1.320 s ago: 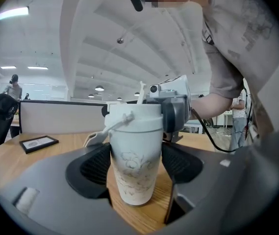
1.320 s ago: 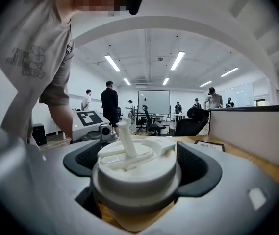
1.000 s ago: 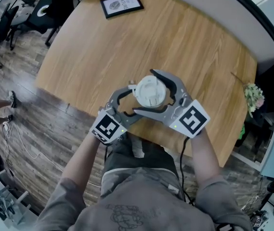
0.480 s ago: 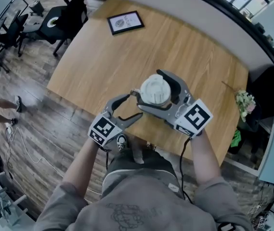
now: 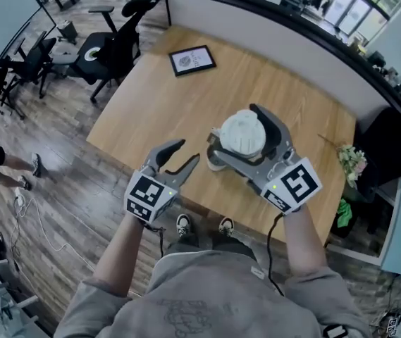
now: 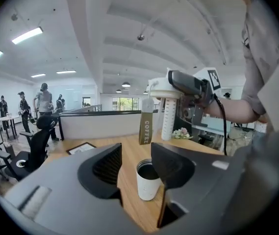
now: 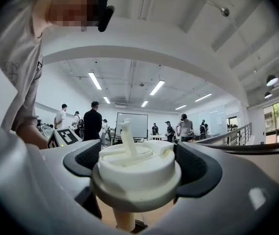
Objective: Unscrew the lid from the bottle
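Two separate pieces show how far the job stands: the white lid (image 7: 137,166) is off and up in the air, while the bottle (image 6: 147,182) stands upright and open-mouthed on the wooden tabletop (image 5: 278,69), close to its near edge and roughly below the lid. The right gripper (image 5: 237,134) carries the lid high and level, probably so that the ribbed tube (image 6: 167,119) hanging beneath it clears the bottle's mouth. Its pads (image 7: 198,166) are clamped on the lid's rim from both sides. The left gripper (image 5: 185,153) hangs by the tabletop's near edge, to the left of the bottle and touching nothing. That seems sensible, since the unthreaded bottle stands by itself and needs no bracing. Its jaws have just been closing and stand partly apart, with only air between the pads (image 6: 106,164); the bottle shows beyond them, not in them.
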`<state>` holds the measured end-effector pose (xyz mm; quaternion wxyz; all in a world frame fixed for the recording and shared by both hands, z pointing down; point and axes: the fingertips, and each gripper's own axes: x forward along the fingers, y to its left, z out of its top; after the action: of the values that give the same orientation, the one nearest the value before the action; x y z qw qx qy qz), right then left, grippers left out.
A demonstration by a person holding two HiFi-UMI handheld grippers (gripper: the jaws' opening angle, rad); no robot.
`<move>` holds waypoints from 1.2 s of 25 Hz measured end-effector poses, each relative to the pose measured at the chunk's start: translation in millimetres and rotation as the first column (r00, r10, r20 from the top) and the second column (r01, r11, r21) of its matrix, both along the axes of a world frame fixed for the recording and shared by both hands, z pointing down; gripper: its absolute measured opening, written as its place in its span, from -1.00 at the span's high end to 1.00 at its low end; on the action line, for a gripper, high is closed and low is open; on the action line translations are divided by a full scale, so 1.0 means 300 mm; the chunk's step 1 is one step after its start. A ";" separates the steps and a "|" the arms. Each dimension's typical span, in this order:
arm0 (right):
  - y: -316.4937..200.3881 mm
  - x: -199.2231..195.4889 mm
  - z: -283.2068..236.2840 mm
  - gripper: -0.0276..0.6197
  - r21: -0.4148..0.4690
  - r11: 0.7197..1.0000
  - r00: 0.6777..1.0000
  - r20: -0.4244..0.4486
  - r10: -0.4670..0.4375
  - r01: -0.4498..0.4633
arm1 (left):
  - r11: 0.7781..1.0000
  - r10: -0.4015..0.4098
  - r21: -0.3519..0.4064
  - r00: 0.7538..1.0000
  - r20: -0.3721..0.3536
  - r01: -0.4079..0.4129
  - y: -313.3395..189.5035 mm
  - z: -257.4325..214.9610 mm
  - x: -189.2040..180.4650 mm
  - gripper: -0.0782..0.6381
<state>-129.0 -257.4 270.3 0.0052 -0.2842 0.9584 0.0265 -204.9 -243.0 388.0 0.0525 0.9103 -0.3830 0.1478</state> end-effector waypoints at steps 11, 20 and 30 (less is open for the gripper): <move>0.043 0.164 -0.218 -0.62 0.068 0.961 0.963 0.041 0.265 -0.267 | 0.984 -0.065 0.162 0.994 -0.086 0.078 -0.003 -0.353 -0.088 0.68; 0.130 0.330 -0.242 -0.62 -0.027 0.901 0.897 0.084 0.434 -0.433 | 0.961 -0.204 0.163 0.971 -0.122 0.222 0.063 -0.413 -0.242 0.78; 0.184 0.345 -0.137 -0.62 -0.121 0.886 0.888 0.053 0.456 -0.448 | 0.968 -0.200 0.140 0.976 -0.081 0.210 0.109 -0.356 -0.254 0.78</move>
<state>-25.6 -202.2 229.3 0.0220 -0.5002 0.8649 -0.0352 -281.1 -210.4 281.3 0.0128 0.8716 -0.4830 0.0827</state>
